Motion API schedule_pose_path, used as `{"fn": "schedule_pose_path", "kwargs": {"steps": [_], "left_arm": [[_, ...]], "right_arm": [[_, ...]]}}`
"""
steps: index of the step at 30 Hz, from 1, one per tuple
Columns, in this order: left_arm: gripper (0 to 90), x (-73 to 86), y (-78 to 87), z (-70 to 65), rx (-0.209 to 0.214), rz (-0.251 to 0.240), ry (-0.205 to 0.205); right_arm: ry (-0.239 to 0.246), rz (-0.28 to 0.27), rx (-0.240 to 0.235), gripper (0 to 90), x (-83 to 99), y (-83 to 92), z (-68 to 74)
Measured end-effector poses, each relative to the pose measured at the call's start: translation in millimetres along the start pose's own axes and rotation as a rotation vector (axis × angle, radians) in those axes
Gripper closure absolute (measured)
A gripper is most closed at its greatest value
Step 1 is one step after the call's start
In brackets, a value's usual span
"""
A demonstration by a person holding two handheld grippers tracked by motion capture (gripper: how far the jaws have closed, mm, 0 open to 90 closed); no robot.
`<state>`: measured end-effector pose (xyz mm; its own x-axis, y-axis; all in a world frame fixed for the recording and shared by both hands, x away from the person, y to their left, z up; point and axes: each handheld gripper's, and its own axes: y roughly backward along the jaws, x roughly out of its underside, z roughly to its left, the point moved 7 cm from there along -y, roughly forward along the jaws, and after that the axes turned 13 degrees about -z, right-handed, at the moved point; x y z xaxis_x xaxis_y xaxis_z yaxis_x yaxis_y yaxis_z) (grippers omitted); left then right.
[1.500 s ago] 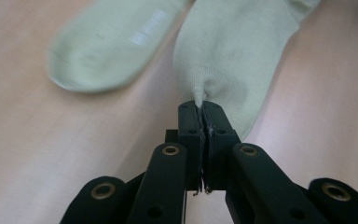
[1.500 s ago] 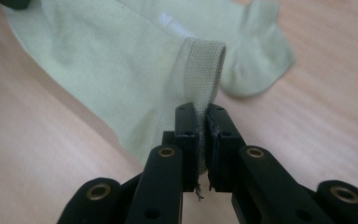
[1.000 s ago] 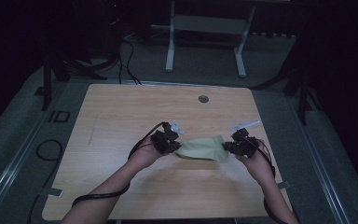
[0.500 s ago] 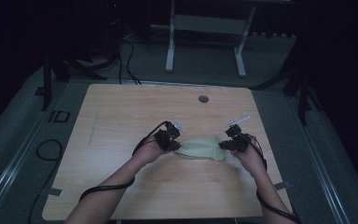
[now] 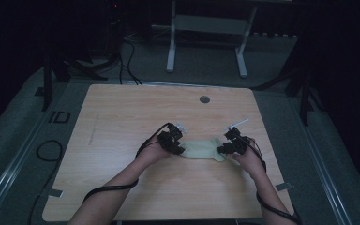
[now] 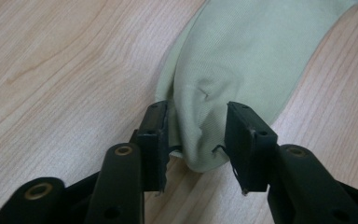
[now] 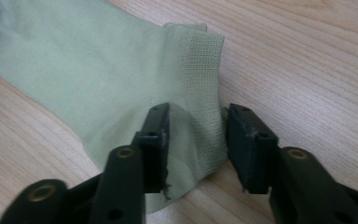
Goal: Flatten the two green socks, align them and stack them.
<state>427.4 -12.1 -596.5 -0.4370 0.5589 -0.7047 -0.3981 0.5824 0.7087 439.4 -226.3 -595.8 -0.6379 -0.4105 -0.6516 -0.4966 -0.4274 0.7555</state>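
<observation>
Pale green sock (image 5: 202,149) lies flat on the wooden counter (image 5: 122,117), near the front middle, stretched sideways between my two claws. My left claw (image 5: 173,143) sits at the sock's left end, the rounded toe; in the left gripper view the toe (image 6: 205,140) bulges up between the jaws, which stand apart with fabric puckered between them, left jaw touching the cloth edge, right jaw just beside it. My right claw (image 5: 229,144) is at the other end; in the right gripper view the ribbed cuff (image 7: 205,88) runs between its spread jaws, left jaw resting on the cloth. Neither claw is pressed together. Both my hands rest low on the counter.
</observation>
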Motion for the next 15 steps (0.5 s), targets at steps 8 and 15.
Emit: {"fn": "schedule_pose_path", "kwargs": {"steps": [8,15], "left_arm": [[34.8,-13.1,20.3,-6.2,0.015,-0.111,0.05],[9.1,-13.2,35.7,-10.0,0.002,-0.222,0.062]], "right_arm": [[0.012,-0.061,0.02,41.7,-7.4,13.1,2.7],[0.007,-0.126,-0.031,26.8,-9.2,28.6,8.9]]}}
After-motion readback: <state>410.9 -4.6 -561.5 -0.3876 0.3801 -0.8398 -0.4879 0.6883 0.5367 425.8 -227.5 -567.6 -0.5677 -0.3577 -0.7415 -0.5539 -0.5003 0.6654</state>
